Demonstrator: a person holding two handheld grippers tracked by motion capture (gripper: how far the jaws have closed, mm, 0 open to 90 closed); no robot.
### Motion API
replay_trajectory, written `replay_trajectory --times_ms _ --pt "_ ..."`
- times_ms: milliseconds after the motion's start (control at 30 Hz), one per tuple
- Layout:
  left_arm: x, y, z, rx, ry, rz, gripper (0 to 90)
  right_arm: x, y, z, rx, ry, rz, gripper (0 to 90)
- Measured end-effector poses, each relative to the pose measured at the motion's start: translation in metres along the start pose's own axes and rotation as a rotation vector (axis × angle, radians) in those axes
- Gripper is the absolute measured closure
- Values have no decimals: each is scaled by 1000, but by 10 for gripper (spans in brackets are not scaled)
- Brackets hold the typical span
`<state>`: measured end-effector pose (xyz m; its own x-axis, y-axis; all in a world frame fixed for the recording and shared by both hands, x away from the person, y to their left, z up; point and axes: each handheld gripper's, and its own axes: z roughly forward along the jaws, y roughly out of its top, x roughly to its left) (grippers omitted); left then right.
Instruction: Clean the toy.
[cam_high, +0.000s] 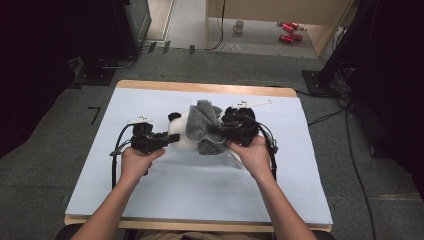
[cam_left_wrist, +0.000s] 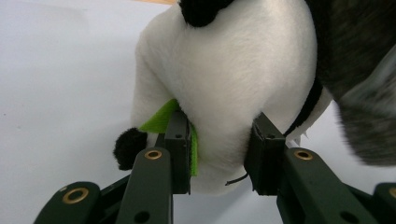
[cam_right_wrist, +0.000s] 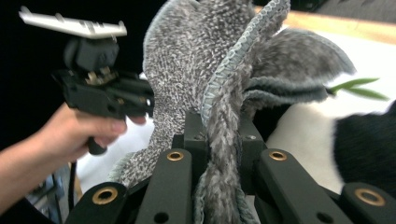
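A black-and-white plush panda (cam_high: 178, 131) lies on the pale sheet (cam_high: 150, 190) at mid-table. My left gripper (cam_high: 172, 138) is shut on the panda's white body (cam_left_wrist: 224, 84), its pads pressing in from both sides beside a green felt piece (cam_left_wrist: 161, 119). A grey fuzzy cloth (cam_high: 204, 125) drapes over the panda's right side. My right gripper (cam_high: 217, 130) is shut on a bunched fold of that cloth (cam_right_wrist: 224, 154), which rises between its jaws. In the right gripper view the left gripper (cam_right_wrist: 140, 102) and its hand show behind the cloth.
The sheet covers a wooden table (cam_high: 200, 86) on grey carpet. Cables (cam_high: 350, 150) run over the floor at the right. A mug (cam_high: 239, 26) and red cans (cam_high: 290, 31) lie on the floor far behind the table.
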<state>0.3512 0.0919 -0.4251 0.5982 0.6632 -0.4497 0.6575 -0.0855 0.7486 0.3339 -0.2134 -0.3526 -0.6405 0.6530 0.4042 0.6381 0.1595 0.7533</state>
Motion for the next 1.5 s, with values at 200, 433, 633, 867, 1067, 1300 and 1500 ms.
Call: replay_trajectory --times_ms 200,433,633,867,1067,1300,1500 --pt "2 -1 0 0 0 22 580 -15 -12 15 45 -58 21 805" --pt "10 -5 -3 -5 -44 135 341 -23 -12 12 35 -92 8 804" --pt "14 -13 1 -18 -59 263 306 -32 -12 9 26 -98 27 803" --pt "22 -16 12 -90 -51 372 315 -39 -12 6 18 -109 41 803" --pt "27 -13 17 -85 -53 341 263 -44 -13 4 13 -110 52 803" --pt "24 -10 22 -55 -77 277 459 -46 -13 3 14 -111 61 802" --pt "14 -7 20 -5 -32 204 659 -43 -11 3 -6 -88 69 808"
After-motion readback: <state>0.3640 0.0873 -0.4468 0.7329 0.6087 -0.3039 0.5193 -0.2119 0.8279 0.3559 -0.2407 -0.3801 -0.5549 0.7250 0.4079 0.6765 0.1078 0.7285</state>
